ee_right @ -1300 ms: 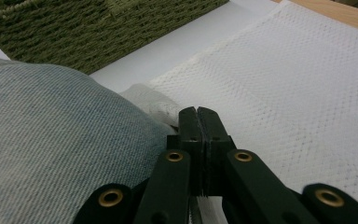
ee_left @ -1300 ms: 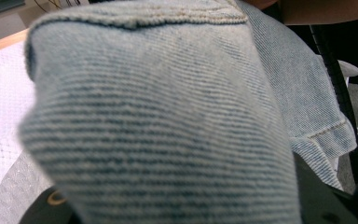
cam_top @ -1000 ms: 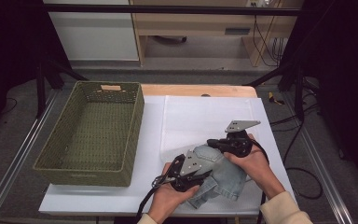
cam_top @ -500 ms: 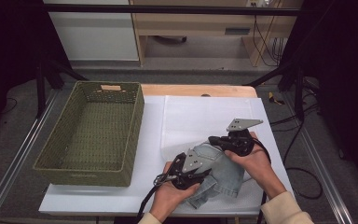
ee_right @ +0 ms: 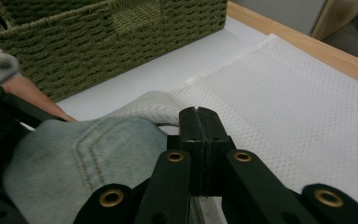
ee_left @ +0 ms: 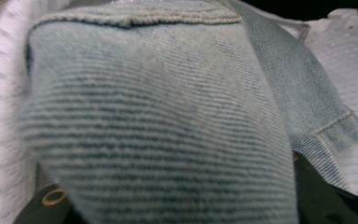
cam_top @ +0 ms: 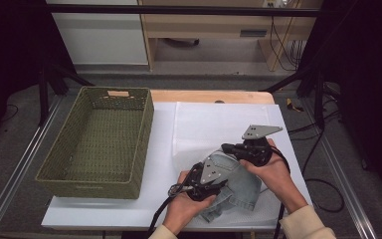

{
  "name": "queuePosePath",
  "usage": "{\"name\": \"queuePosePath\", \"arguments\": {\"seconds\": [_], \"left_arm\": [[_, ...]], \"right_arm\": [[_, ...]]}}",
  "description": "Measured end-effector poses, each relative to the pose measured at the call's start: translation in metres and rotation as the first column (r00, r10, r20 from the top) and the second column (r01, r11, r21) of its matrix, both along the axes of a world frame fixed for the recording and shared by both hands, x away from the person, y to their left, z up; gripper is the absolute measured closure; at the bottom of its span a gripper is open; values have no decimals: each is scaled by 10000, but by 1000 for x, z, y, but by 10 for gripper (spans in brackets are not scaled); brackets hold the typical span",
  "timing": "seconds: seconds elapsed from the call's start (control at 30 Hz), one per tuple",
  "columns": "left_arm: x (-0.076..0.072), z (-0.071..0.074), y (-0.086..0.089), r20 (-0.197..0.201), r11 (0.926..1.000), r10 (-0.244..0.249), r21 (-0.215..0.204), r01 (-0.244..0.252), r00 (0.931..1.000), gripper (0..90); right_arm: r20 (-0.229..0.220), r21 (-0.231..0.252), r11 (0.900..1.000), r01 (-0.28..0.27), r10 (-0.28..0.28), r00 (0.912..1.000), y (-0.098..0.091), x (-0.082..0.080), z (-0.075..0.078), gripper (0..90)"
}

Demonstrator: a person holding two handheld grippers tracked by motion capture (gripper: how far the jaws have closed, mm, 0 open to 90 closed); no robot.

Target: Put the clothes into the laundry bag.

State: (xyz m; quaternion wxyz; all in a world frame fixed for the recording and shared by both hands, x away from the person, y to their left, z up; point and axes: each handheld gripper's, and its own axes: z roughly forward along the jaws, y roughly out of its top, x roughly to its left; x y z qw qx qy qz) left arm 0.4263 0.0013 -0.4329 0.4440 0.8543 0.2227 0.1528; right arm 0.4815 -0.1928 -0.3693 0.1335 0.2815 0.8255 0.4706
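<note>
gripping denim garment [cam_top: 236, 184]; both tools

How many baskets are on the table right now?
1: the green woven basket sits on the table's left side, left of the denim garment both grippers are working on.

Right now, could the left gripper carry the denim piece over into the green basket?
Probably yes. The left gripper holds folded denim, and bare white table lies between it and the basket. But the right gripper, jaws shut, sits against the cloth.
</note>
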Motion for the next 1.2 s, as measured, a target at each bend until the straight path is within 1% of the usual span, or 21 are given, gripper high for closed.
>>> {"name": "queuePosePath", "arguments": {"seconds": [0.2, 0.3, 0.4, 0.47, 0.57, 0.63, 0.7, 0.77, 0.8, 0.9, 0.97, 1.0, 1.03, 1.07, 1.1, 1.17, 1.2], "left_arm": [[9, -3, -2, -212, 9999, 131, 52, -130, 9997, 618], [13, -6, -2, -243, 9993, 364, -8, -364, 9990, 584], [16, -7, 0, -222, 9980, 611, -122, -614, 9979, 468], [15, -6, 3, -106, 9964, 817, -207, -819, 9966, 389], [13, -5, 7, -58, 9946, 968, -358, -969, 9953, 323], [10, -5, 10, 46, 9929, 1126, -386, -1123, 9936, 287], [9, -4, 14, -48, 9908, 1240, -549, -1241, 9923, 260], [8, -3, 19, -17, 9881, 1397, -649, -1395, 9902, 251], [7, -3, 21, -84, 9861, 1492, -724, -1494, 9888, 245], [5, -1, 26, -162, 9845, 1529, -847, -1537, 9881, 239], [3, 1, 29, -90, 9830, 1545, -995, -1546, 9880, 239], [1, 2, 31, 2, 9818, 1618, -1005, -1609, 9868, 240], [-1, 3, 32, 143, 9797, 1699, -1105, -1673, 9854, 250], [-1, 4, 33, 257, 9798, 1712, -1095, -1675, 9849, 292], [-1, 5, 33, 235, 9784, 1728, -1188, -1689, 9847, 323], [0, 5, 33, 199, 9795, 1680, -1157, -1646, 9856, 336], [1, 5, 33, 179, 9788, 1717, -1168, -1685, 9850, 339]], "right_arm": [[125, 183, 9998, -122, 119, 9999, 1, -5, 8, 900], [187, 228, 9995, -215, 210, 9996, 2, -8, 12, 900], [150, 145, 9995, -293, 290, 9995, 5, -10, 12, 900], [62, 65, 9995, -316, 316, 9995, 6, -10, 10, 900], [-17, 9, 9996, -298, 298, 9996, 8, -9, 7, 900], [-17, 2, 9996, -294, 294, 9996, 10, -8, 6, 900], [-47, -10, 9997, -232, 232, 9997, 12, -8, 5, 900], [-62, 2, 9997, -227, 227, 9997, 13, -8, 4, 900], [-61, -23, 9997, -235, 234, 9997, 14, -8, 4, 900], [-63, -79, 9998, -185, 184, 9998, 15, -7, 3, 900], [-88, -63, 9998, -164, 164, 9998, 16, -7, 2, 900], [-108, -65, 9999, -131, 131, 9999, 16, -7, 2, 900], [-124, -66, 9999, -127, 126, 9998, 16, -7, 2, 900], [-132, -86, 9999, -121, 119, 9998, 16, -6, 1, 900], [-155, -94, 9999, -132, 131, 9998, 17, -6, 1, 900], [-176, -47, 9999, -131, 131, 9998, 18, -6, 1, 900], [-166, -21, 9999, -169, 169, 9997, 18, -7, 1, 900]]}}
